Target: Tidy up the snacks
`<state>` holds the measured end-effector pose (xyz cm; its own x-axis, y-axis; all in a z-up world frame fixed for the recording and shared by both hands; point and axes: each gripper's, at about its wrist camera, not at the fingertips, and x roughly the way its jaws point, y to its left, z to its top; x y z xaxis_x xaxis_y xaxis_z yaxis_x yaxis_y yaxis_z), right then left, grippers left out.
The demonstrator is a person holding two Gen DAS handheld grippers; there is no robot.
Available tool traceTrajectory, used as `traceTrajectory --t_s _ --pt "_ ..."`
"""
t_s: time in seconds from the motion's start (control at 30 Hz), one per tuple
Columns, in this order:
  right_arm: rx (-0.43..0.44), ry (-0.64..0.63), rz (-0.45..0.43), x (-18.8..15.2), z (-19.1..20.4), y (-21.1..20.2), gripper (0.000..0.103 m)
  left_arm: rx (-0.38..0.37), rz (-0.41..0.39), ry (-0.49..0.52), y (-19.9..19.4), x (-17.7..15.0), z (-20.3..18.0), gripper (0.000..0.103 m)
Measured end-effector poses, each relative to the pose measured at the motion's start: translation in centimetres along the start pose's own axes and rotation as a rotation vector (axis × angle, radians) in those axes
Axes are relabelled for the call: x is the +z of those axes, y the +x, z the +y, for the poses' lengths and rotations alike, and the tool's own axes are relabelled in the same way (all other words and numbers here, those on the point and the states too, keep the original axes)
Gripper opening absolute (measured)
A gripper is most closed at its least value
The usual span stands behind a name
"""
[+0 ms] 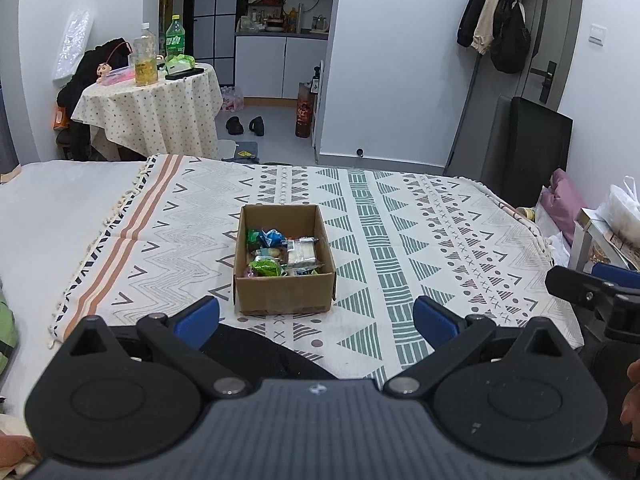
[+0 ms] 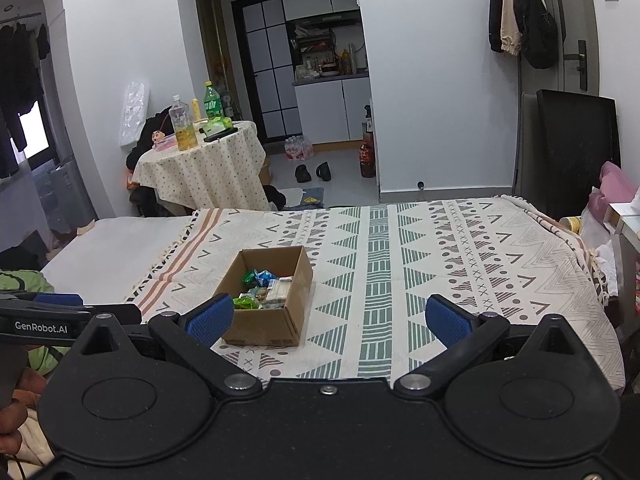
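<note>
**Snacks in the box, both grippers empty**

An open box [image 1: 284, 280] sits on a patterned cloth [image 1: 400, 248] spread over the bed [image 1: 60, 200]. Inside lie the snacks [image 1: 280, 254]: green and blue wrappers at 9 o'clock, a clear pack of pale bars at 3 o'clock. The left gripper [image 1: 316, 318] hangs near the box at its 6 o'clock, fingers wide apart, holding nothing. The right gripper [image 2: 328, 316] is also spread and empty, with the box at its 10 o'clock.

White walls [image 2: 440, 100] enclosed a grey floor [image 1: 276, 120]. A round clothed table [image 1: 152, 108] stood beyond the bed [image 2: 440, 248]. Coats [image 1: 496, 12] hung by the door [image 2: 576, 40].
</note>
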<state>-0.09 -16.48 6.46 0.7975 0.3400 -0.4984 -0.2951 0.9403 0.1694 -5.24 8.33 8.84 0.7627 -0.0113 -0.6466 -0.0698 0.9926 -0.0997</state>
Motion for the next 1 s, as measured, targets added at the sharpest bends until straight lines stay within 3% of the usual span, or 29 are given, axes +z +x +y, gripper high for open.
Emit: traceTrajectory --t_s 1.0 --pt "-0.01 0.002 0.013 -0.46 -0.03 0.24 0.103 0.001 0.006 0.026 0.23 -0.25 -0.24 0.103"
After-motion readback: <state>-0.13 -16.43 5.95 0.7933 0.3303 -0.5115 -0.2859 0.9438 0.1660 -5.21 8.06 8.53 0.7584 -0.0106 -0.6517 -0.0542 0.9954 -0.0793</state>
